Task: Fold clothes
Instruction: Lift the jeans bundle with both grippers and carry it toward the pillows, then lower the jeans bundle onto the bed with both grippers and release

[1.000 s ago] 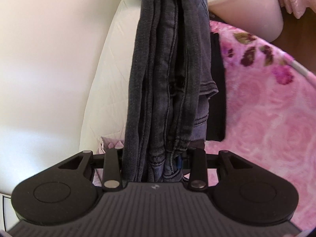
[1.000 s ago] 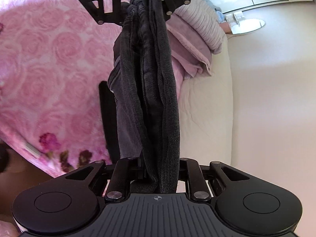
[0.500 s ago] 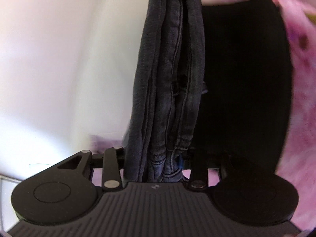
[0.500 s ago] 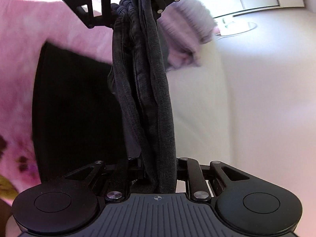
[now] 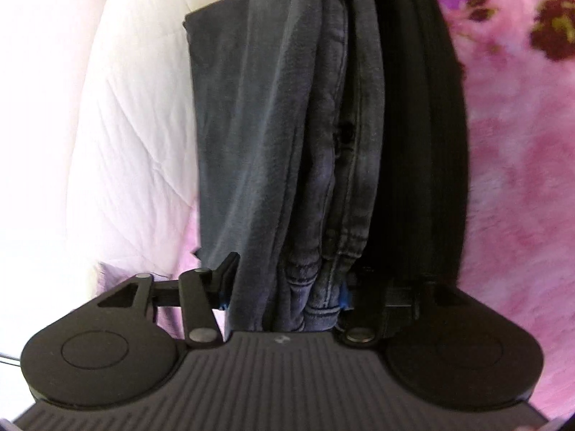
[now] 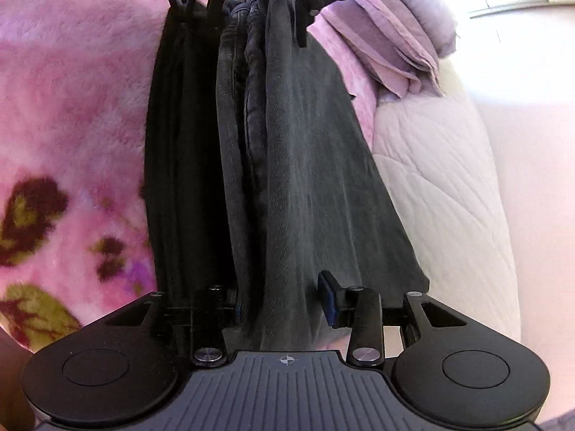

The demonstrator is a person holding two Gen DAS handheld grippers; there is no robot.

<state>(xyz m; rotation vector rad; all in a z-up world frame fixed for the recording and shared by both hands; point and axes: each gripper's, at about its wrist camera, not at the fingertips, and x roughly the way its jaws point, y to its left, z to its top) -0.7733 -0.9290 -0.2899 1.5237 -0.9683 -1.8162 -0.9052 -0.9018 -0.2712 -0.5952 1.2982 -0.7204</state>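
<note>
A: Compared with 1 second ago, both ends have come down. The folded jeans (image 5: 287,136) were hanging clear above the bed; now they lie along the black garment (image 5: 424,143) on the pink floral blanket (image 5: 521,165), with the white quilt (image 5: 133,143) to the left in the left wrist view.

B: Grip state?

A: Both are letting go. The left gripper (image 5: 284,283) has its jaws opening; the left finger stands just off the denim with a sliver of gap, and the right finger sits in shadow against the waistband end, so contact there is hard to call. The right gripper (image 6: 284,301) is opening too: in its own view the right pad (image 6: 329,296) is plainly clear of the cloth, and the jeans (image 6: 294,165) run slack between the fingers.

B: So the cloth is between the jaws but not pinched?

A: That's my read. 1 second ago both pairs of fingers were tight on the bundle.

B: Meaning for the task?

A: Looks like a placement: the folded jeans set on the stack, lengthwise between the 2 grippers. Next step is probably backing both out without dragging a layer. The risk is the loose grey flap (image 6: 359,186) on the right side catching a pad.
</note>
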